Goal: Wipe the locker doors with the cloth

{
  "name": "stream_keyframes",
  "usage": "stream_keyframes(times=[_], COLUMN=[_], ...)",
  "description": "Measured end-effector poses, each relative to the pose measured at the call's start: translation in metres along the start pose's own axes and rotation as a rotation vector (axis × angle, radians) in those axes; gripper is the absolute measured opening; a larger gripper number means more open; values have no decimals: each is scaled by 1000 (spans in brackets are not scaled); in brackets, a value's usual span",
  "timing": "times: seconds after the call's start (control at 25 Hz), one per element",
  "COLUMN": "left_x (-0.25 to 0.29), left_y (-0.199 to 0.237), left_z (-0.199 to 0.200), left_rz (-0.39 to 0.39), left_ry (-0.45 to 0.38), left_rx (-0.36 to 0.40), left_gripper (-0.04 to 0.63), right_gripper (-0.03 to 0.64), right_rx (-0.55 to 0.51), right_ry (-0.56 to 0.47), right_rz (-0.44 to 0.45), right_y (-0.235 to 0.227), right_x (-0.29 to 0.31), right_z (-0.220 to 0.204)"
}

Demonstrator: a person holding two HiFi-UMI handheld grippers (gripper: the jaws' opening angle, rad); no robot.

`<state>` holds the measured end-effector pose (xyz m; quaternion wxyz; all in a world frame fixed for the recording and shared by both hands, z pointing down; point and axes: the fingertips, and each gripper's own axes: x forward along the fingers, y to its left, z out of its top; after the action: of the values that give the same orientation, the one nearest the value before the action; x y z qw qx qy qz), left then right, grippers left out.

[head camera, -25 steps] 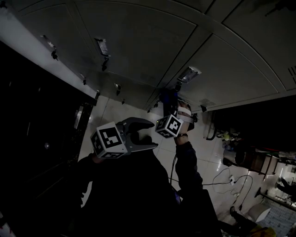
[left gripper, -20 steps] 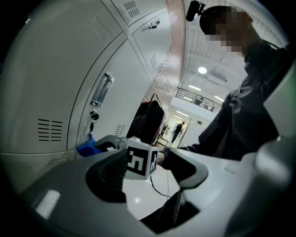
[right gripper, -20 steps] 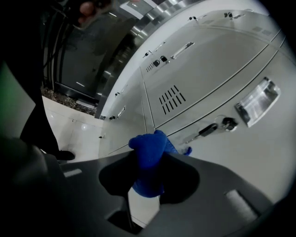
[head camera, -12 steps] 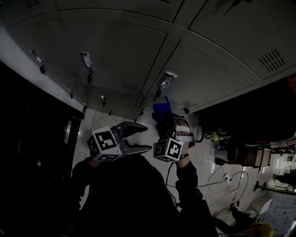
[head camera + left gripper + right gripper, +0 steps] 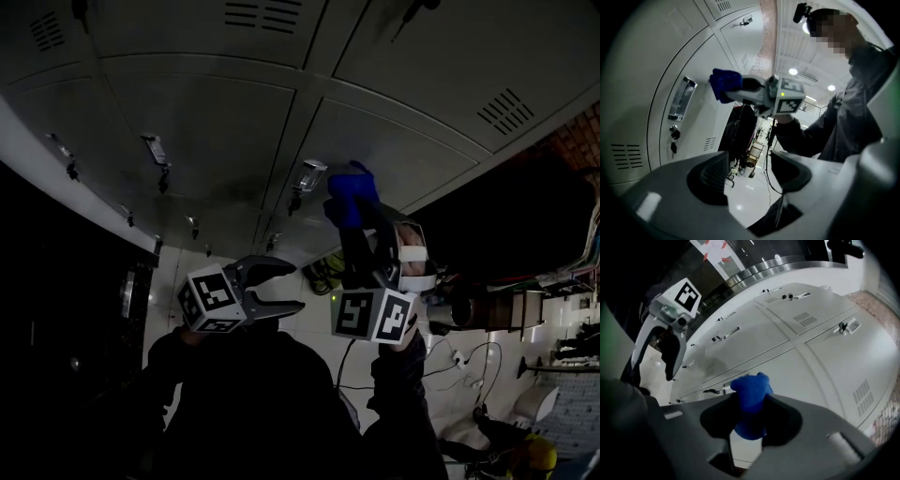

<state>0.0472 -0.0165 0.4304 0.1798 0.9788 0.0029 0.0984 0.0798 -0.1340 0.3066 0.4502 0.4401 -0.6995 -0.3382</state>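
Observation:
A bunched blue cloth (image 5: 350,196) (image 5: 751,401) (image 5: 725,85) is pinched in my right gripper (image 5: 354,211) (image 5: 750,416), which is shut on it and held up close to a grey locker door (image 5: 412,155) (image 5: 825,376), just right of that door's handle (image 5: 307,175). Whether the cloth touches the metal I cannot tell. My left gripper (image 5: 281,289) (image 5: 750,171) hangs lower and to the left, open with nothing between its jaws, away from the doors.
Rows of grey locker doors (image 5: 202,122) with handles, keys (image 5: 673,140) and vent slots (image 5: 506,111) fill the wall ahead. Pale tiled floor (image 5: 319,309) lies below, with cables (image 5: 450,361) and clutter at the right. A dark opening (image 5: 66,319) lies to the left.
My right gripper has risen with the blue cloth from below the handle to beside it, nearer the door. The left gripper has stayed about where it was, still open.

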Motion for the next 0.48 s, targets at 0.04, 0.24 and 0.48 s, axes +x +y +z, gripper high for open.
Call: stream_keyframes(times=[0.04,0.24,0.48], left_x=[1,1,-3], left_y=[0,0,2], left_z=[1,1,-1], left_rz=[-2,1,16], left_ry=[-1,-6,-19], left_rx=[1,7,-1], left_gripper=[262,262,262], right_gripper=[121,121,121], right_rx=[-6,-41,-87], right_ry=[-8,-42,-7], right_rz=[-28,-143,-197], right_y=[-15,-71,-95], right_x=[-3,-7,3], right_z=[6,32,37])
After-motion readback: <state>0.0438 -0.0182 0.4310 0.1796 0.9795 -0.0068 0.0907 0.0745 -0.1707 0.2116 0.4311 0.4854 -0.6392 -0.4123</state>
